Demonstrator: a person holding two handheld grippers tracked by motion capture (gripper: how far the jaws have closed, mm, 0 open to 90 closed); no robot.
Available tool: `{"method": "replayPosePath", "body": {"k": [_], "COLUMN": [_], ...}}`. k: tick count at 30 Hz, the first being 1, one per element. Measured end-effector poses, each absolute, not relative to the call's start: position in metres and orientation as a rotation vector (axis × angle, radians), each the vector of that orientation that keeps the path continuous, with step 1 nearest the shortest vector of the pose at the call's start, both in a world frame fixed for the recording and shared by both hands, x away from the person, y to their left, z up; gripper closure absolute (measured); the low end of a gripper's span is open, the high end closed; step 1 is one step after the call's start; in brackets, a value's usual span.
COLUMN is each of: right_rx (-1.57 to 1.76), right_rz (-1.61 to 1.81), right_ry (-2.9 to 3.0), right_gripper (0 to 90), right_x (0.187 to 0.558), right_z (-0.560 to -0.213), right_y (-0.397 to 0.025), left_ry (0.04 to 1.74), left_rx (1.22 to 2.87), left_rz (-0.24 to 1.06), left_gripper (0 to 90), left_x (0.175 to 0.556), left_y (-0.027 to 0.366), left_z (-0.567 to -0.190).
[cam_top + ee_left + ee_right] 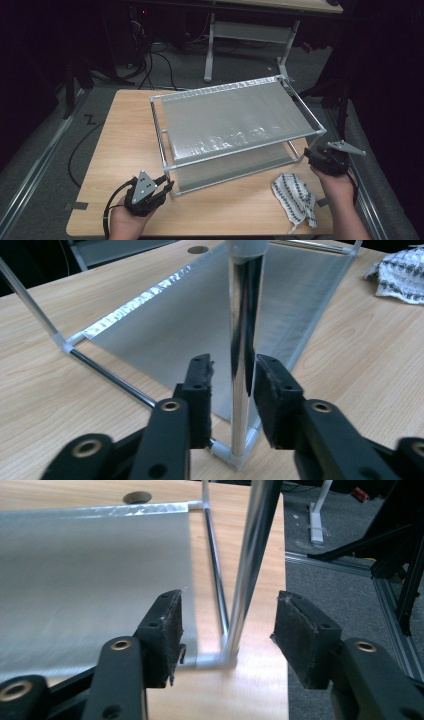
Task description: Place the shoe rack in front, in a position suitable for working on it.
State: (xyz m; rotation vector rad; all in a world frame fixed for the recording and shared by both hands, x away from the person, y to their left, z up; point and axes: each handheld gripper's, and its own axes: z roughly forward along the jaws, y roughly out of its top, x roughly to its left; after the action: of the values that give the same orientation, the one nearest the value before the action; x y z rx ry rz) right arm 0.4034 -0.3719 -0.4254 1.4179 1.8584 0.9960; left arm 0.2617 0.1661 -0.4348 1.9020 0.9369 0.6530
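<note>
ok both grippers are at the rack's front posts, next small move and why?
Probably close both sets of fingers. The left gripper straddles the rack's near-left post, with narrow gaps either side. The right gripper brackets the near-right post, open wider. Neither grips yet, so clamping both posts seems needed before lifting or shifting the rack.

No readable text, labels, brands or numbers anywhere: rack (235, 125), patterned cloth (295, 197), counter (125, 145) and both claws, left claw (162, 186) and right claw (312, 155), carry no legible markings, and the cloth's print is only a pattern.
</note>
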Motion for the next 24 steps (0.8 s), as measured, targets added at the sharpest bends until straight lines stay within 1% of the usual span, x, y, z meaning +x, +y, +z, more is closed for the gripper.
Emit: {"method": "replayPosePath", "body": {"k": [1, 2, 3, 5, 6, 7, 10, 11, 12, 13, 15, 16, 19, 20, 21, 24], "right_rx": [1.418, 1.406, 1.395, 1.38, 1.363, 1.363, 1.357, 1.358, 1.366, 1.366, 1.412, 1.412, 1.446, 1.434, 1.406, 1.408], "right_rz": [0.996, 0.998, 1.0, 1.002, 1.008, 1.008, 1.007, 1.01, 0.997, 0.997, 1.007, 1.007, 0.989, 0.966, 0.924, 0.909], "right_ry": [1.858, 1.866, 1.873, 1.877, 1.884, 1.884, 1.901, 1.901, 1.91, 1.91, 1.913, 1.913, 1.944, 1.975, 2.028, 2.064], "right_gripper": [44.2, 43.4, 42.4, 40.5, 39.4, 39.4, 35.6, 34.8, 32.6, 32.6, 27.5, 27.5, 25.3, 25.5, 26.3, 25.4], "right_x": [0.403, 0.398, 0.39, 0.379, 0.364, 0.364, 0.343, 0.338, 0.323, 0.323, 0.306, 0.306, 0.291, 0.286, 0.278, 0.274], "right_z": [-0.425, -0.425, -0.424, -0.422, -0.42, -0.42, -0.418, -0.418, -0.42, -0.42, -0.428, -0.428, -0.442, -0.449, -0.459, -0.466], "right_y": [-0.372, -0.372, -0.371, -0.369, -0.367, -0.367, -0.362, -0.36, -0.354, -0.354, -0.348, -0.348, -0.342, -0.339, -0.335, -0.332], "left_ry": [0.937, 0.945, 0.948, 0.944, 0.952, 0.952, 0.953, 0.939, 0.93, 0.923, 0.89, 0.89, 0.87, 0.868, 0.864, 0.856], "left_rx": [1.902, 1.897, 1.897, 1.889, 1.879, 1.879, 1.855, 1.855, 1.851, 1.846, 1.855, 1.855, 1.852, 1.858, 1.884, 1.902], "left_rz": [0.653, 0.657, 0.661, 0.676, 0.676, 0.676, 0.658, 0.66, 0.661, 0.653, 0.648, 0.648, 0.642, 0.634, 0.627, 0.613], "left_gripper": [62.4, 62.4, 59.1, 57.4, 53.8, 53.2, 50.8, 50.9, 51.6, 51.6, 51.5, 51.5, 52.5, 53.8, 58.5, 59.5], "left_x": [0.262, 0.261, 0.26, 0.258, 0.259, 0.259, 0.261, 0.262, 0.262, 0.263, 0.264, 0.264, 0.264, 0.265, 0.265, 0.267], "left_y": [0.166, 0.166, 0.166, 0.167, 0.168, 0.168, 0.17, 0.171, 0.171, 0.171, 0.168, 0.168, 0.165, 0.164, 0.162, 0.159], "left_z": [-0.435, -0.435, -0.435, -0.436, -0.437, -0.437, -0.44, -0.441, -0.441, -0.441, -0.441, -0.441, -0.44, -0.44, -0.441, -0.442]}}
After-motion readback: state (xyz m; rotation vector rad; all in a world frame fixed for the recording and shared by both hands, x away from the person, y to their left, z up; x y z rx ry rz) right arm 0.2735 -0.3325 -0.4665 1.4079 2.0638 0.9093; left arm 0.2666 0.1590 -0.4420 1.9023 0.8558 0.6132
